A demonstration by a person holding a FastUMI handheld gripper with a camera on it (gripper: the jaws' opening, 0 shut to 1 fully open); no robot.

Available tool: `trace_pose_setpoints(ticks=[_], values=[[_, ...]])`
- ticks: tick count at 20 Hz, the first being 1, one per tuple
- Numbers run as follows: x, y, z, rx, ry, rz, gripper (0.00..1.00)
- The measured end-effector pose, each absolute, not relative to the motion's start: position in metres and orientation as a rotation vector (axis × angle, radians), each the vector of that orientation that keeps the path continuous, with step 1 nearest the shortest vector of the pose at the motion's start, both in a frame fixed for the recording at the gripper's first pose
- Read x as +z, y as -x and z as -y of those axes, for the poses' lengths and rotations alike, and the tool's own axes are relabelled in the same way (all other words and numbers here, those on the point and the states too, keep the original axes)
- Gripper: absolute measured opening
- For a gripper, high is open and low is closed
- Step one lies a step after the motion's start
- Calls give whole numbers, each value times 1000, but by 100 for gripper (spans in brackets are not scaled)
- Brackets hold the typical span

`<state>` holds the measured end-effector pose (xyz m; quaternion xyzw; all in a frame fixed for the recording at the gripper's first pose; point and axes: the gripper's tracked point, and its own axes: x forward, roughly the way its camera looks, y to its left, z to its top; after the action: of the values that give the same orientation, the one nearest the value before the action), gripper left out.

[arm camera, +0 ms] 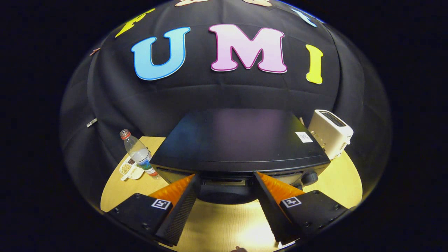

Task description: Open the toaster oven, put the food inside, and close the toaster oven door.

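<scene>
We see the toaster oven (239,143) standing on the table (217,224) directly ahead of the hand-held gripper (226,180), its broad dark top facing us and its front edge just over the fingertips. The fingers (182,206) are spread wide apart and hold nothing; their tips sit close under the oven's front lip, one at each side of the upper part of the door (225,192), and we cannot tell whether they touch it. The door looks closed. A knob (309,177) shows on the oven's front just beyond the right finger.

Right of the oven, near its rear corner, stands a white slot toaster (330,133), close to the table's edge. Left of the oven a clear plastic bottle (138,152) with a red cap leans beside a small white divided dish (131,169), whose compartments hold light and dark bits we cannot identify. Both sit apart from the oven's left side.

Bare wooden table lies between and below the fingers, and more shows to the right of the oven. The booth's black cloth wall (140,98) rises close behind everything.
</scene>
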<state>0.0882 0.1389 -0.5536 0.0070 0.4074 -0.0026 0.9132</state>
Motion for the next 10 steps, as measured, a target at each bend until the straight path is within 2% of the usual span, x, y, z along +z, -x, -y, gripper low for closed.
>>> trace_pose_setpoints(ticks=[10], values=[[-572, 3, -137, 32, -2, -982, 99]])
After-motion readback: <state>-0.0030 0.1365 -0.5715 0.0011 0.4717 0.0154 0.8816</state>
